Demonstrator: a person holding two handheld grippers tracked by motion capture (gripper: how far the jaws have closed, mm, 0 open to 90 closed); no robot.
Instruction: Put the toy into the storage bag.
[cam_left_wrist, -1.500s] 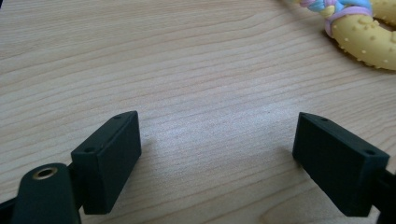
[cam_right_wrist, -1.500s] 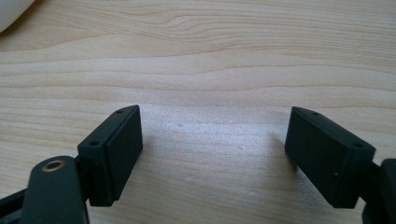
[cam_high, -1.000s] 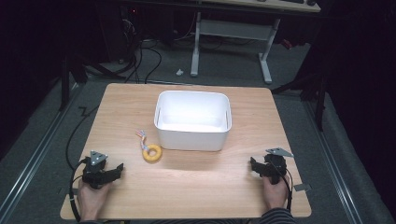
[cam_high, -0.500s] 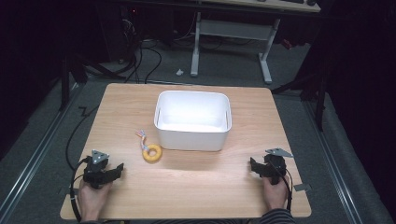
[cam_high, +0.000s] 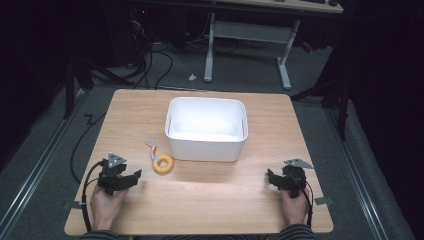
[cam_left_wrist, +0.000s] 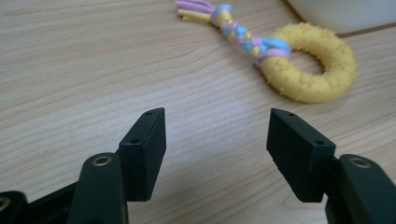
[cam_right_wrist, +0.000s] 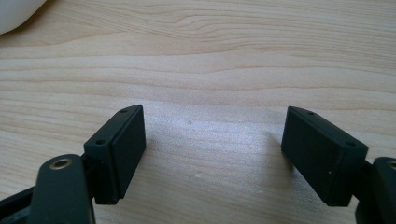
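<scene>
Two grippers on the table, and only your left gripper is anywhere near the yellow ring toy, so that's your hand for it. The toy lies on the wooden table, just beside the front-left corner of the white bin, ahead of the left gripper and off to its right. In the left gripper view the ring sits ahead-right of the jaws, with its braided pastel tail running away to the upper left, so the toy's long axis lies diagonal to your approach line. The left jaws have just been closing but are still partly apart, with nothing between them, just bare wood. Your right gripper sits well apart from the toy on the far side of the table, jaws spread wide over empty wood. My read: swing left gripper forward-right and come at the ring's rim, not the tail.
</scene>
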